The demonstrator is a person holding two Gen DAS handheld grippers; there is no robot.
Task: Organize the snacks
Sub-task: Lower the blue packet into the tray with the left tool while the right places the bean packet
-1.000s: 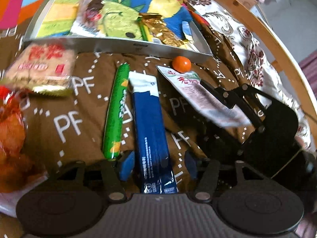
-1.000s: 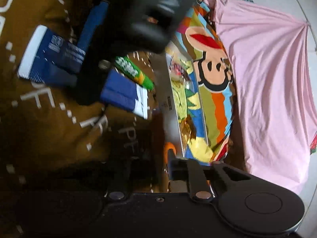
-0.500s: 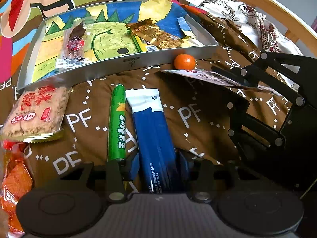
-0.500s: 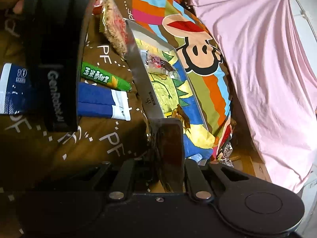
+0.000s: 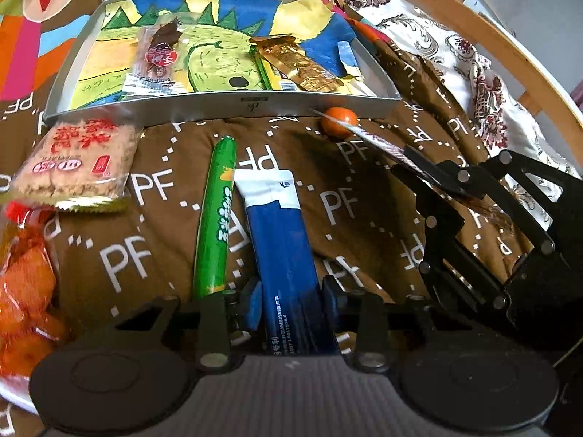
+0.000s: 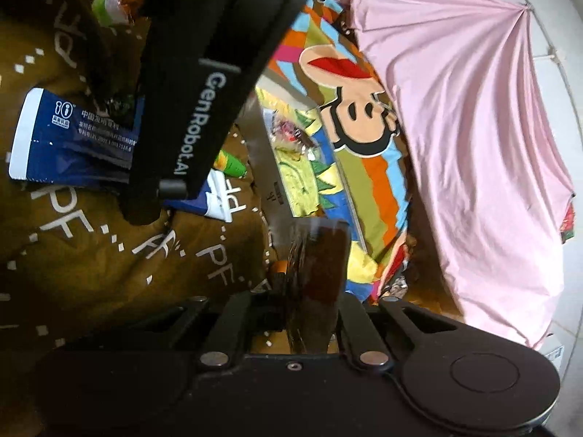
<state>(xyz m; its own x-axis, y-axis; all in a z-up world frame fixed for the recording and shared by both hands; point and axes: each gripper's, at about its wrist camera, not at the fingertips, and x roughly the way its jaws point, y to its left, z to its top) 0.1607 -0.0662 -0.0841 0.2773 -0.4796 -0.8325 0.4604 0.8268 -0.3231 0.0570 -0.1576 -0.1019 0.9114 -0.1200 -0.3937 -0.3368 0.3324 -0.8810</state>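
Observation:
My left gripper [image 5: 291, 300] is shut on the near end of a long blue snack pack [image 5: 280, 247] that lies on the brown blanket; the pack also shows in the right wrist view [image 6: 73, 145]. My right gripper [image 5: 433, 173] is shut on a flat white snack packet [image 5: 368, 136] and holds it edge-on above the blanket, right of the blue pack; in its own view the packet [image 6: 317, 273] stands between the fingers. A grey tray [image 5: 218, 103] lies beyond, holding a red-label snack [image 5: 158, 52] and a gold packet [image 5: 298, 63].
A green sausage stick [image 5: 215, 218] lies just left of the blue pack. A small orange [image 5: 340, 122] sits by the tray's front wall. A rice cracker pack [image 5: 76, 160] and an orange bag [image 5: 25, 298] lie at left. A wooden bed rail [image 5: 473, 29] runs at right.
My left gripper closed onto the blue pack. My right gripper lifted the white packet off the blanket and turned it edge-on.

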